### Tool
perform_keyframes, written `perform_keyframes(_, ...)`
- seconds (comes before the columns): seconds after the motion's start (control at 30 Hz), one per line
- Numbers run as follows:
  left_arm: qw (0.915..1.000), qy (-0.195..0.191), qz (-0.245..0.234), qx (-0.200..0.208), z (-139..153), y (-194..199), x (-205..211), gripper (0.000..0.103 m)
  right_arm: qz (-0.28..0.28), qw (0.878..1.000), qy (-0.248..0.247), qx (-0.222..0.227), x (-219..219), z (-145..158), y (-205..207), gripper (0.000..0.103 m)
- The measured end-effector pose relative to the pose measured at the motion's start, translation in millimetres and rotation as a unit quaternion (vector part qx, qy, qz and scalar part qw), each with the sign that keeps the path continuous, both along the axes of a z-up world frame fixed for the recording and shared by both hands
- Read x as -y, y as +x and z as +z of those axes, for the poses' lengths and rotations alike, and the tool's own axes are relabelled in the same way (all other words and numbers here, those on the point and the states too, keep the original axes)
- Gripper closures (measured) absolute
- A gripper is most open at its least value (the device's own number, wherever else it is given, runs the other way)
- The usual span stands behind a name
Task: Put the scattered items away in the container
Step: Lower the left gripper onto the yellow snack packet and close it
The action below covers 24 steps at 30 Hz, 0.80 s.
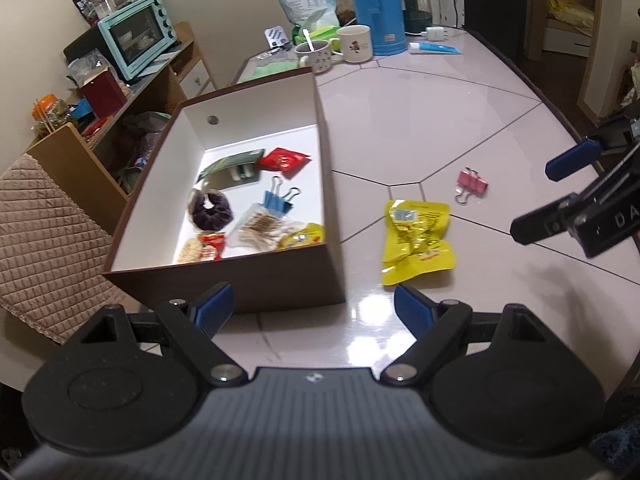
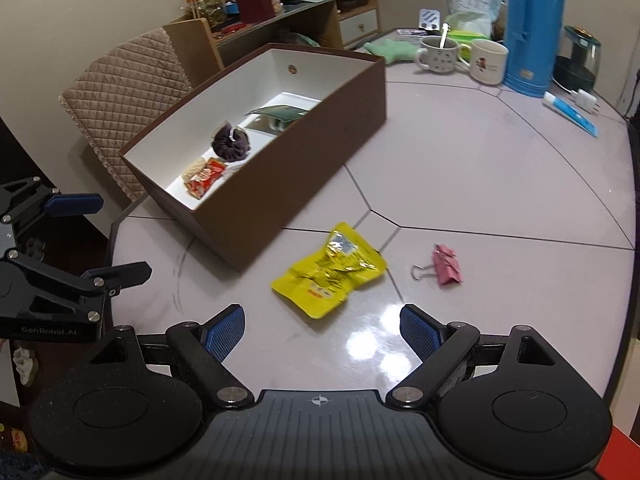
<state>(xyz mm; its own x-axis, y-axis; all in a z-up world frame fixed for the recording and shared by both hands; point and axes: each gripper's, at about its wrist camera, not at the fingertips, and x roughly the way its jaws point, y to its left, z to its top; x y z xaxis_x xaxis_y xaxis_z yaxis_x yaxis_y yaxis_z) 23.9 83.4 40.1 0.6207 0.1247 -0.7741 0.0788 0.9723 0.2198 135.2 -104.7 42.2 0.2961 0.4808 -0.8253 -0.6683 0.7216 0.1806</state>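
Brown cardboard box with a white lining [image 1: 280, 276] sits at the near left of the glossy pale tiled counter [image 1: 420, 120], already holding a purple scrunchie [image 1: 211, 210], a blue binder clip [image 1: 278, 200], a red sachet [image 1: 283, 160] and other small packets. Two items remain outside it: a crinkled yellow foil snack packet [image 2: 330, 270] lying just beside the box's long wall, and a pink binder clip [image 2: 446, 265] a little further right. Both the left gripper [image 1: 314, 312] and the right gripper [image 2: 322, 330] hang above the counter with jaws wide apart, holding nothing. Risks ahead look plain: the slick foil could slide on the shiny counter or squirt from the blue pads if pinched at an edge; the small clip could skid or be nudged away by a finger; and with both grippers near each other, they could collide, or bump the light box out of place.
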Motion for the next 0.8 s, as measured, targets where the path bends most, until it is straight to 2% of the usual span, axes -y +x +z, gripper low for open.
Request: perform_keyframes(0.8, 0.9976, -0.025, -0.055, -0.034, -25.3, 24.3, 42.4, 0.018, -0.038, 0.999, -0.007, -0.020, 35.8, -14.1, 26.6, 0.016)
